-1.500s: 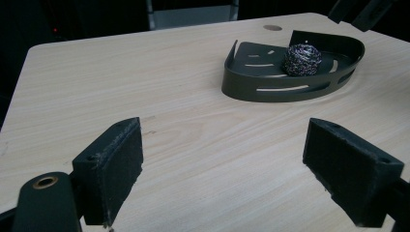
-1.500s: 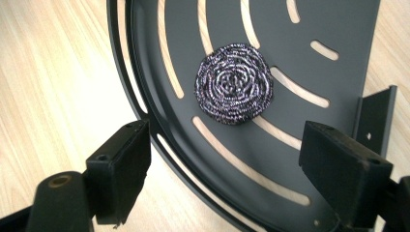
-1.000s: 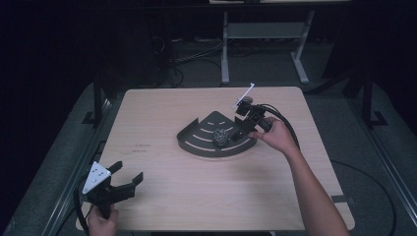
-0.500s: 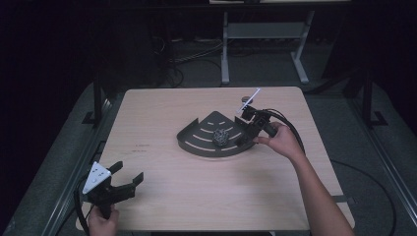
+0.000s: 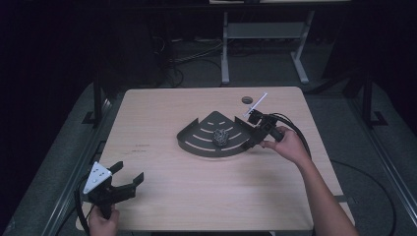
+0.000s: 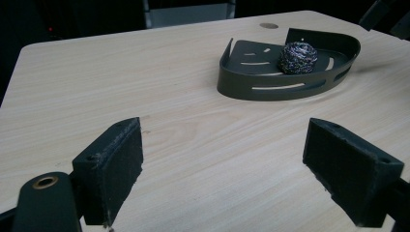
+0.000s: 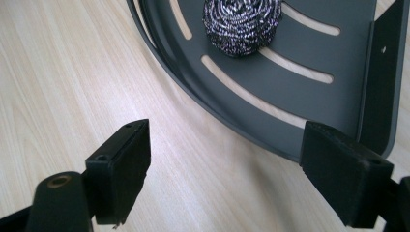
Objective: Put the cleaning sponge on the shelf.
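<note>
A steel scourer (image 5: 221, 136) sits in the middle of the dark fan-shaped tray (image 5: 196, 142) at centre frame in the high view, on the wooden table (image 5: 162, 108). My right gripper (image 5: 252, 132), jaws spread wide and holding nothing, has slid back from over the tray to its right corner since a second ago; its own view has the scourer (image 7: 241, 21) at top, beyond the tray's curved rim (image 7: 241, 128). I judge the scourer as delivered and this hand as retreating. My left gripper (image 5: 129, 177) waits at lower left, jaws wide and empty.
</note>
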`<state>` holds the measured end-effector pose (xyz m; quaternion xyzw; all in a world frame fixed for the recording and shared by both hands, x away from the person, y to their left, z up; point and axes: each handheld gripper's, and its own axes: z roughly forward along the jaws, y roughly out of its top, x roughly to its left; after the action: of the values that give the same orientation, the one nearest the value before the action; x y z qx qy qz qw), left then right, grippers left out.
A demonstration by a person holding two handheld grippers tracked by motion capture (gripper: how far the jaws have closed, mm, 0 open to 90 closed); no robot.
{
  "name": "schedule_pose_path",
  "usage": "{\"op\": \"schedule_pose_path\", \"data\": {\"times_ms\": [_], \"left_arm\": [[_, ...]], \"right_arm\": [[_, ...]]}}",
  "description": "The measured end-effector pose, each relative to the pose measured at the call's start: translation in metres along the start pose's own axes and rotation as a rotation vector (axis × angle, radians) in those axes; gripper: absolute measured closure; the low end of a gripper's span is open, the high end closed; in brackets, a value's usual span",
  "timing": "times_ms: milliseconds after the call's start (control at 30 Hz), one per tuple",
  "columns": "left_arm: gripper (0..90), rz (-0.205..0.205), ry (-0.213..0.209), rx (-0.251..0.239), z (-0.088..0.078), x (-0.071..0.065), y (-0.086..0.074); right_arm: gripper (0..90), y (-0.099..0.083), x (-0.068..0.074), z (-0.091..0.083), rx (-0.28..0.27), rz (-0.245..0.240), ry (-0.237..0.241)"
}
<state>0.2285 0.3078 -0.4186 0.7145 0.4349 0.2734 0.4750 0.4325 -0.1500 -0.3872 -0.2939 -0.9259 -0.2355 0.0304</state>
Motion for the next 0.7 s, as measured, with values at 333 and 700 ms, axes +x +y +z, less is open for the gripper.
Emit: {"op": "schedule_pose_path", "data": {"times_ms": [333,700], "left_arm": [[13.7,0.000,-0.001,0.001,0.000,0.000,0.000],[13.7,-0.002,-0.004,-0.001,0.000,0.000,0.000]], "right_arm": [[18.3,-0.014,0.004,-0.002,0.004,-0.004,-0.008],[18.4,-0.031,0.010,0.001,0.005,-0.004,0.001]]}}
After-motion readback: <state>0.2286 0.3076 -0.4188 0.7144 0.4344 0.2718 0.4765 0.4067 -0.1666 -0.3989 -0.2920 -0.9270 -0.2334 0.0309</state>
